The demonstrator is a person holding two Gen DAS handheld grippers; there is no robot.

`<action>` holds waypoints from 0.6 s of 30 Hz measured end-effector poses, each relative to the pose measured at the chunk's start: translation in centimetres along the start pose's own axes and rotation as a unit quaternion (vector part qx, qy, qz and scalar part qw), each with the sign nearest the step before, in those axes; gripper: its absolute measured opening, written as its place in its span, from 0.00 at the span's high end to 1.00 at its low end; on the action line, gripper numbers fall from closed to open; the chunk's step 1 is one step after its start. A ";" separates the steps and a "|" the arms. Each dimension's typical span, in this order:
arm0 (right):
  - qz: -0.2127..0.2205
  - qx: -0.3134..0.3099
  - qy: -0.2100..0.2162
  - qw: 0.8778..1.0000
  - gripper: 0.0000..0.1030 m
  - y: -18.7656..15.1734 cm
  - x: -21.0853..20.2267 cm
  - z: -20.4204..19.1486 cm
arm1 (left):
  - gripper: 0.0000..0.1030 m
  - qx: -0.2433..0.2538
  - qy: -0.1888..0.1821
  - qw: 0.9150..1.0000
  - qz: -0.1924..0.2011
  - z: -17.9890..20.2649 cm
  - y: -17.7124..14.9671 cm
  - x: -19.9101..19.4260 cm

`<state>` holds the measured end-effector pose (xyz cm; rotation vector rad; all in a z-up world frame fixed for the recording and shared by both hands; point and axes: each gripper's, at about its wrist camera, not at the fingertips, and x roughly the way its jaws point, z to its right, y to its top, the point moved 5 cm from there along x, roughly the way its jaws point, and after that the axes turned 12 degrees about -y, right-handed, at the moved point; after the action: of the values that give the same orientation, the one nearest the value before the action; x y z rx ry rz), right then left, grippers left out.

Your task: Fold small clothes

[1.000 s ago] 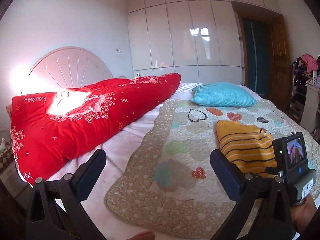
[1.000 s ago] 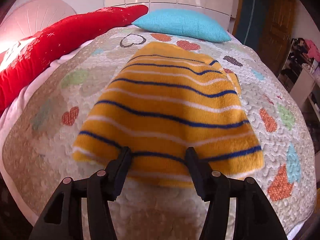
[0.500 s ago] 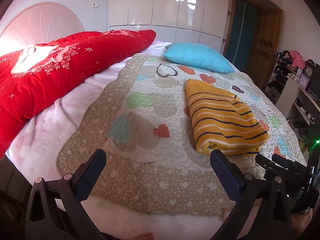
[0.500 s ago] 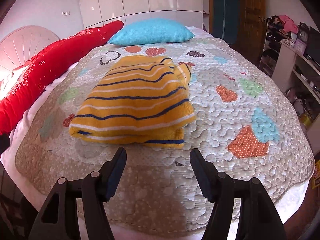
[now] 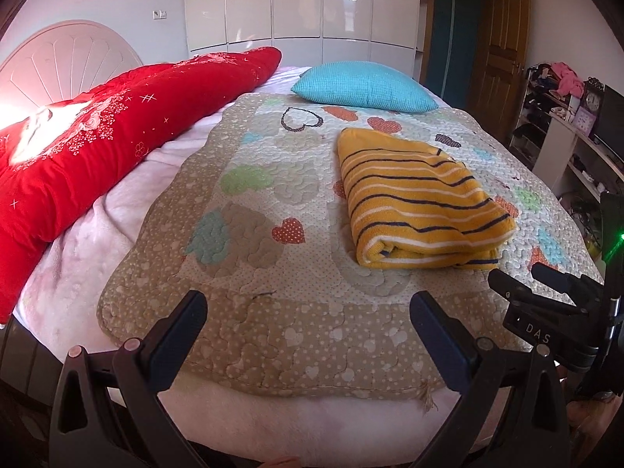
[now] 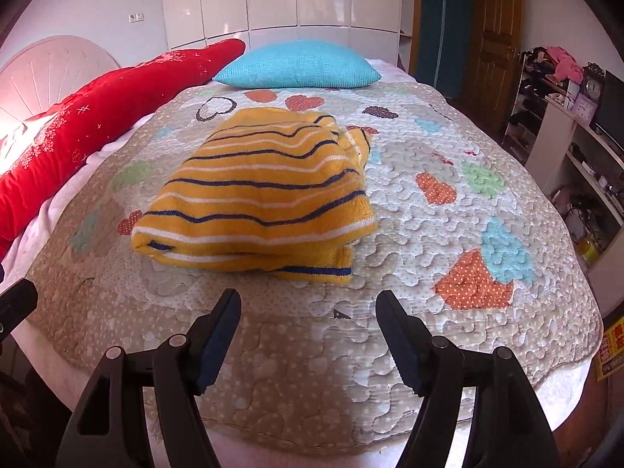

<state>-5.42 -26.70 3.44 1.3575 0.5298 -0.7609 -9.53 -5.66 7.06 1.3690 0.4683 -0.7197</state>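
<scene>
Right hand-held gripper (image 6: 308, 341) had backed off from the striped yellow garment (image 6: 261, 191); a second before, its fingers (image 6: 218, 335) straddled the near hem, and by this moment they stood clear of the cloth, lower centre of the right wrist frame, jaws spread wide and holding nothing; a strip of bare heart-patterned quilt (image 6: 429, 351) lay between fingertips and garment.

Left hand-held gripper (image 5: 308, 335) had swung round as well; a second ago it faced the red duvet (image 5: 117, 124) and headboard, with only a corner of the garment at the right edge; now the garment (image 5: 421, 199) sat whole in the centre right of its view; jaws wide, empty, hanging over the near edge of the quilt (image 5: 273, 351).

Garment lay on the bed as a compact folded packet, layers stacked, rolled edge toward the camera; one blue-striped hem corner stuck out at the lower right of the bundle in the right wrist frame; blue pillow (image 6: 296, 66) behind it, apart.

Judgement: both tools released and withdrawn, so this piece read as folded and the fold step as finished; the protruding corner was the only untidy spot; no other small clothes were visible on the quilt.
</scene>
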 end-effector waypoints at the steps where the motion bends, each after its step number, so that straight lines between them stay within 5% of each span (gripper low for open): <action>1: -0.001 0.000 -0.002 1.000 0.26 0.0 0.0 0.1 | 0.00 0.001 0.002 1.000 0.000 0.0 0.0 0.0; 18: -0.010 -0.011 -0.010 1.000 0.25 -0.6 0.7 -0.3 | 0.00 -0.008 -0.016 0.999 -0.028 -0.3 -1.1 1.4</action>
<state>-5.41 -26.54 2.49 1.3235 0.5358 -0.7828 -9.27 -5.68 5.30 1.3313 0.4873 -0.7817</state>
